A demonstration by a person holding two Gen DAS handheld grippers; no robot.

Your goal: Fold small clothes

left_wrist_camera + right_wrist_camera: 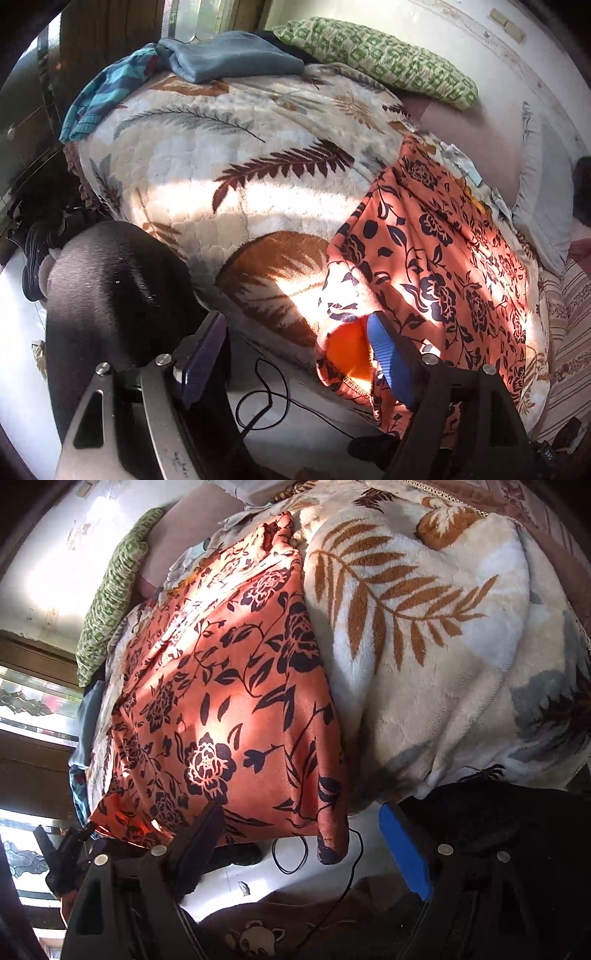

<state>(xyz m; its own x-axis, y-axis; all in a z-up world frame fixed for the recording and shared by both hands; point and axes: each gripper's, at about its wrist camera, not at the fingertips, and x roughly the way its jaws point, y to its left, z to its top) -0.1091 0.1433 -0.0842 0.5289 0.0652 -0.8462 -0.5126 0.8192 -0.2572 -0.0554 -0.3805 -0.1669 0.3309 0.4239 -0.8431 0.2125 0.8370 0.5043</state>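
An orange garment with dark floral print (443,258) lies on the leaf-patterned blanket (229,177) and hangs over the bed's near edge. My left gripper (295,354) is open at the hanging hem; its blue right finger (391,362) touches the cloth, its left finger is apart from it. In the right wrist view the same garment (229,709) drapes over the blanket (424,657). My right gripper (299,845) is open just below the hem, its fingers either side of the hanging corner, holding nothing.
A green patterned pillow (380,59) and a grey-blue cloth (232,55) lie at the bed's far end. A black cable (266,398) lies on the white floor. A dark-clothed knee (110,295) is at left. A wall runs along the bed's far side.
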